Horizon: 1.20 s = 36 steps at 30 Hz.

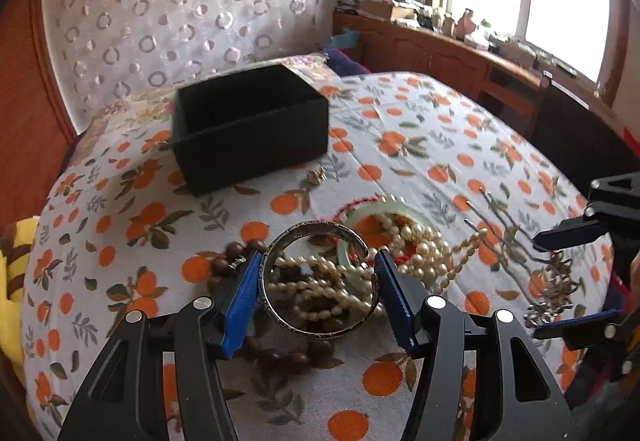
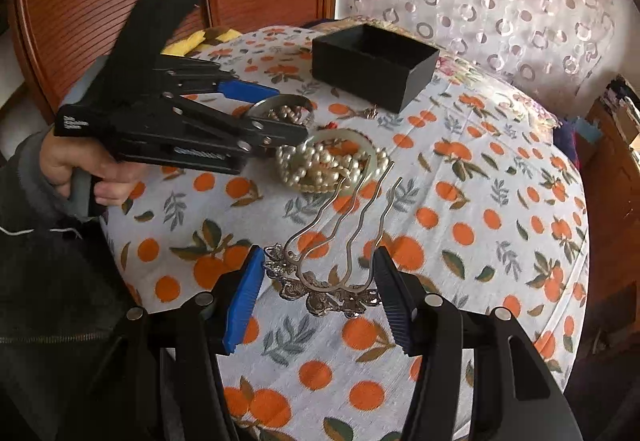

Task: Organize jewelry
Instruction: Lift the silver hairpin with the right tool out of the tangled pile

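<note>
We see both tongs built of matte black arms with round silver screws and ribbed blue pads. The left tongs point(image 2: 280, 113) carry small white lettering, too blurred to read. The left hand point(image 2: 86, 171) shows bare skin beside a dark grey sleeve.

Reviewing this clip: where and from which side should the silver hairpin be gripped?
Grip the silver hairpin at its ornate head, coming from the near edge of the bed, as the right gripper does. The head is the widest, solid part and faces the jaws; the thin wavy prongs point away toward the pearl necklace and would probably slip.
</note>
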### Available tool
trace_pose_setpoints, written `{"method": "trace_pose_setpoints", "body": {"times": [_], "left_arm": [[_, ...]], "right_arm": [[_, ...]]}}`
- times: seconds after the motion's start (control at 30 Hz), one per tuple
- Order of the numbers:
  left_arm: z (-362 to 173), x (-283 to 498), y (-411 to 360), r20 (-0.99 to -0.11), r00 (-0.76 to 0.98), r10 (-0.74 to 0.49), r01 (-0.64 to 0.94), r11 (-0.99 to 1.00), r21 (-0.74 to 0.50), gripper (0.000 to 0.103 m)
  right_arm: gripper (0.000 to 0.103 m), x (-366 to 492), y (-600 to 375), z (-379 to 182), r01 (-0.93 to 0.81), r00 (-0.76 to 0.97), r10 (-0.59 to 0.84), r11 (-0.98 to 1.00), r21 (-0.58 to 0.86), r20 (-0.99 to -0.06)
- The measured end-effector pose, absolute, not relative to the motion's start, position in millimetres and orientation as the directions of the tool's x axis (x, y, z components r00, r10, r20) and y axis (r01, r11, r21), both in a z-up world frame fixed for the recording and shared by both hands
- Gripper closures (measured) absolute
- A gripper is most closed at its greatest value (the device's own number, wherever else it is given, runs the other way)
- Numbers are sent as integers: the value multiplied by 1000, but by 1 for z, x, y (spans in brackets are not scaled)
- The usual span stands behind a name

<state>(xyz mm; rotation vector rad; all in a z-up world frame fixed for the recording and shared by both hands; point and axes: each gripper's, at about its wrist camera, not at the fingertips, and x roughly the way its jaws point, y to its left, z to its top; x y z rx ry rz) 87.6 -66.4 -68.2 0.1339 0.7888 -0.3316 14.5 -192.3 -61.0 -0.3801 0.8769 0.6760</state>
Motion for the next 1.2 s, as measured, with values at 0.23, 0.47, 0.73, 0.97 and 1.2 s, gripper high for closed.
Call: {"method": "trace_pose_setpoints", "body": {"times": [0.23, 0.47, 0.73, 0.97, 1.2], "left_arm": [[-56, 88, -58, -704, 661, -261, 339, 940, -31, 48], [-53, 66, -83, -705, 604, -371, 465, 883, -67, 48], [-75, 83, -99, -742, 579, -337, 457, 888, -47, 48], [-74, 99, -91, -731, 621, -282, 395, 918, -19, 48], [-80, 107, -86, -727, 640, -247, 365, 931, 5, 48]], "right_arm": [[45, 15, -190, -57, -691, 446, 387, 721, -36, -807], [45, 26, -191, -62, -673, 458, 376, 739, -38, -805], [45, 31, -197, -60, -664, 461, 392, 747, -16, -796], [45, 16, -200, -61, -686, 424, 424, 727, 22, -800], [45, 11, -205, -52, -692, 408, 454, 719, 56, -792]]}}
